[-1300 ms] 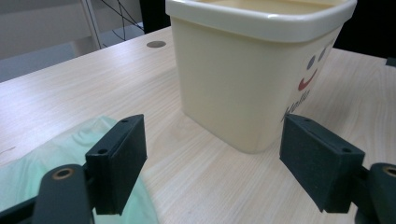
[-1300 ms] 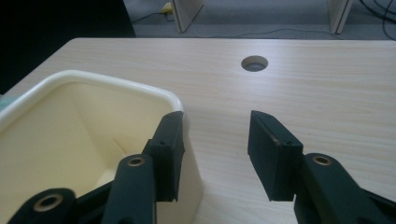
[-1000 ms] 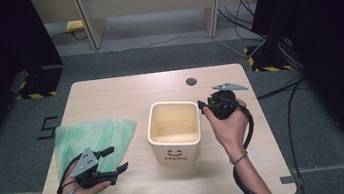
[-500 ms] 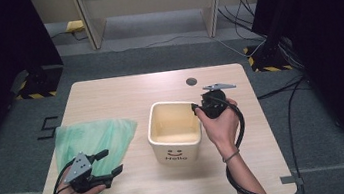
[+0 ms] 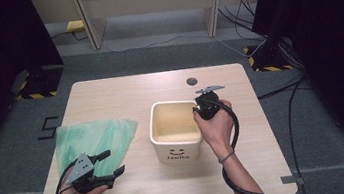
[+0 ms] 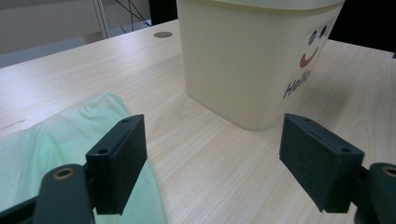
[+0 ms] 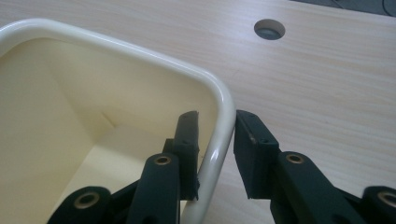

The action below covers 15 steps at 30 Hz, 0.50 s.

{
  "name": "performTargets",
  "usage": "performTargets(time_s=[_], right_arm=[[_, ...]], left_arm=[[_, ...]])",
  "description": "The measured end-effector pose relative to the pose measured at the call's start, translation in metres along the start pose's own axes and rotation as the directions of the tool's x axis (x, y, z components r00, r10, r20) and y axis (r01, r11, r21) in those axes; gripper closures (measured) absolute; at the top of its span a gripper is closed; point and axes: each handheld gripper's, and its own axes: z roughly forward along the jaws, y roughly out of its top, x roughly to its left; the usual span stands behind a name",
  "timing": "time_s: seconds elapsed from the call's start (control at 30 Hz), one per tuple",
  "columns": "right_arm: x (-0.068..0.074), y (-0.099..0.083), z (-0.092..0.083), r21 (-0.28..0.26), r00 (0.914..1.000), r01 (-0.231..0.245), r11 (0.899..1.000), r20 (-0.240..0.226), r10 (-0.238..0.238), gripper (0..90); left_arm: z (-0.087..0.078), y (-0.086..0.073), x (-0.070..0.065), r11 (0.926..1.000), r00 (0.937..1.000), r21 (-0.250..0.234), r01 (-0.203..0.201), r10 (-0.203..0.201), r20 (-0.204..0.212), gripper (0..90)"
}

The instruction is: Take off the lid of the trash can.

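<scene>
My right gripper (image 7: 215, 140) straddles the right rim of the cream bin (image 5: 173, 122) at mid-table, jaws just closing, not yet clamped. My left gripper (image 5: 110, 164) hovers wide at the near left, over the green bag (image 5: 92, 137).

On the surface (image 5: 124, 90) the bin (image 5: 176, 130) stands near the middle. The bag (image 5: 93, 142) lies flat to its left, well apart. A round hole (image 5: 191, 81) in the surface sits behind the bin, toward the far edge.
</scene>
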Motion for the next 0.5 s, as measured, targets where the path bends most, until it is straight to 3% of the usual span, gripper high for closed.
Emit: performTargets(time_s=[0.5], right_arm=[[0.0096, 0.0036, 0.0005, -0.020, 0.9957, -0.026, 0.999, 0.088, 0.028, 76.9]], left_arm=[[0.0006, -0.0018, 0.0011, 1.0000, 1.0000, 0.000, -0.002, 0.002, 0.002, 22.5]])
